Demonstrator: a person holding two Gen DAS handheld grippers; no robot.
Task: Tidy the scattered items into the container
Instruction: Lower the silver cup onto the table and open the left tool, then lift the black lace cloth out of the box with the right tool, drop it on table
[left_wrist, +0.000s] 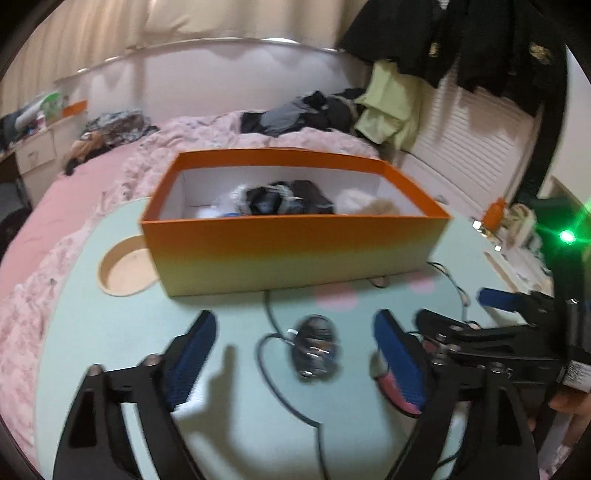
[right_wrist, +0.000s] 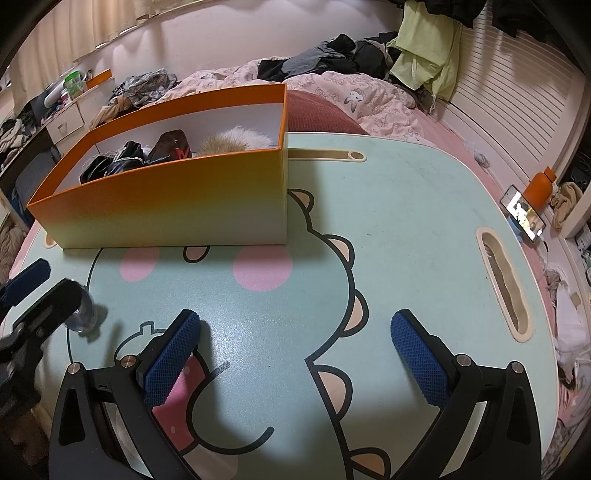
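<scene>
A small clear bottle lies on the pale green lap table, blurred, between the wide-apart fingers of my left gripper. Neither pad touches it. Behind it stands the orange box, holding dark bundled items and a fluffy pale piece. In the right wrist view my right gripper hangs open over the bare cartoon print of the table, with nothing between its fingers. The box is far left there. The left gripper and the bottle show at the left edge.
The table has a round cup recess, an oval handle slot and a groove behind the box. A phone and an orange flask stand off its right side. Pink bedding with clothes surrounds it.
</scene>
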